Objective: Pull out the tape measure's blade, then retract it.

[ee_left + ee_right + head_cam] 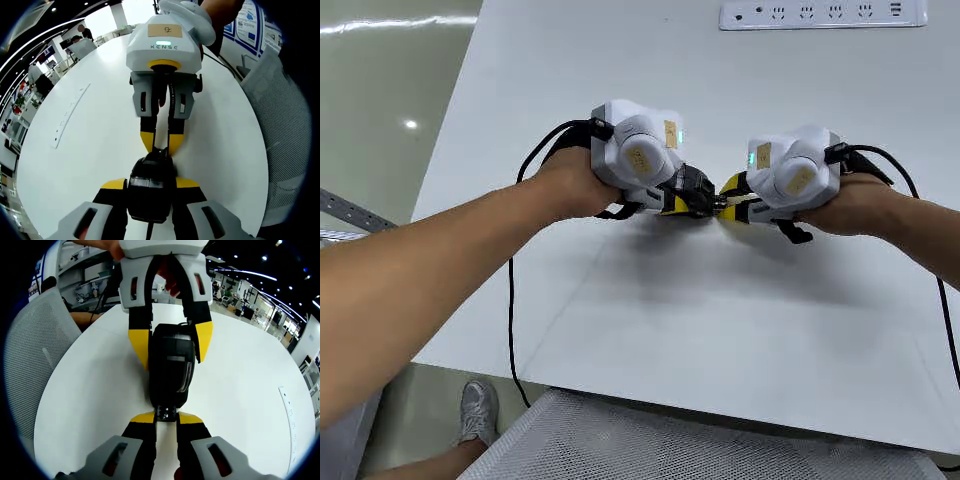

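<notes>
one tape measure [172, 360], black-cased, is held just above the white surface [720, 330] between the two grippers. left gripper [150, 185]: fingers clamped across the case on both flanks. right gripper [166, 419]: fingers pressed together on the blade hook [165, 413] at the case mouth. little or no blade is drawn out.

governing relation: the case lies directly left of the right gripper's fingers, close against them. the blade's line of travel runs left to right along the axis joining the two grippers, roughly parallel to the near edge of the surface. the right gripper is the one at the hook. judged next move: draw it rightward while the left gripper holds the case fixed.

count: one tape measure, two grippers, one power strip [820, 13] at the far edge, well apart.
</notes>
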{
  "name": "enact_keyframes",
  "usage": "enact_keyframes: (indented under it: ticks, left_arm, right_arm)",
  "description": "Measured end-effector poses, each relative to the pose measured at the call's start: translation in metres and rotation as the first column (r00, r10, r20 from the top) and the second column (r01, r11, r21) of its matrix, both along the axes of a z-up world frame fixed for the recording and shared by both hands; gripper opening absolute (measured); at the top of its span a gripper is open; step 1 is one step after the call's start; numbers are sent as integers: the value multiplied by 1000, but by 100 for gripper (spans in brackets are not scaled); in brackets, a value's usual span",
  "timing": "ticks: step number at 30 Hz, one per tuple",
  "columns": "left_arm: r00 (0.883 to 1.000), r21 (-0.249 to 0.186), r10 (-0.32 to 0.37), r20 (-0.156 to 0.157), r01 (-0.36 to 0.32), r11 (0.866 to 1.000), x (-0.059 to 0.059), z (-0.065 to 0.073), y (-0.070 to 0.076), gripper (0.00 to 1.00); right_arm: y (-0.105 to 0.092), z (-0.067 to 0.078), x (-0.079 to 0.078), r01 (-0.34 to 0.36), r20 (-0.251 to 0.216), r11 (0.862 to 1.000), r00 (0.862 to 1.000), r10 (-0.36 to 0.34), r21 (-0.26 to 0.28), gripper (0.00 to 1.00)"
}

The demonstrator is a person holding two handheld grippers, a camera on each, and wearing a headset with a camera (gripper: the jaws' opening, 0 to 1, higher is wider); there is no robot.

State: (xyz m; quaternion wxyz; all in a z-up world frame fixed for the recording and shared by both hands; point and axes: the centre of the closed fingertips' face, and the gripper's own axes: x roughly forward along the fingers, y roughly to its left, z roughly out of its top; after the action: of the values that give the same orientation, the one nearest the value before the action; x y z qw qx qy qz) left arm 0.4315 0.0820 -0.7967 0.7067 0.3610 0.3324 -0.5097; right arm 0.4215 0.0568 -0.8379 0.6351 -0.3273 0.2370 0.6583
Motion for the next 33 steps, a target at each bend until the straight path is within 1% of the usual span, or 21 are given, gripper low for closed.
enact_keyframes:
  ticks: [1, 8, 12, 19, 25, 33]
  left_arm:
    - [1000, 0, 0, -1, 0, 1000, 0, 0, 0, 30]
    - [1000, 8, 9, -9, -9, 1000, 1, 0, 0, 29]
    - [1000, 10, 5, -13, -5, 1000, 1, 1, 0, 29]
    - [1000, 21, 0, -18, 0, 1000, 1, 0, 0, 29]
    - [1000, 26, 8, -22, -8, 1000, 2, 0, 1, 29]
    - [999, 16, 15, -28, -15, 1000, 2, 1, 1, 29]
  right_arm:
    - [0, 0, 0, 2, -8, 1000, 1000, -2, 0, 10]
    - [-2, 1, 1, -5, -8, 1000, 1000, 4, -11, 9]
    - [-3, 1, 1, -4, -26, 1000, 1000, 3, -13, 9]
    - [-5, 2, 2, 1, -43, 1000, 999, -2, -10, 9]
    - [-8, 2, 4, 2, -40, 1000, 999, -2, -14, 9]
    - [-17, 3, 6, -1, -35, 1000, 999, 0, -21, 9]
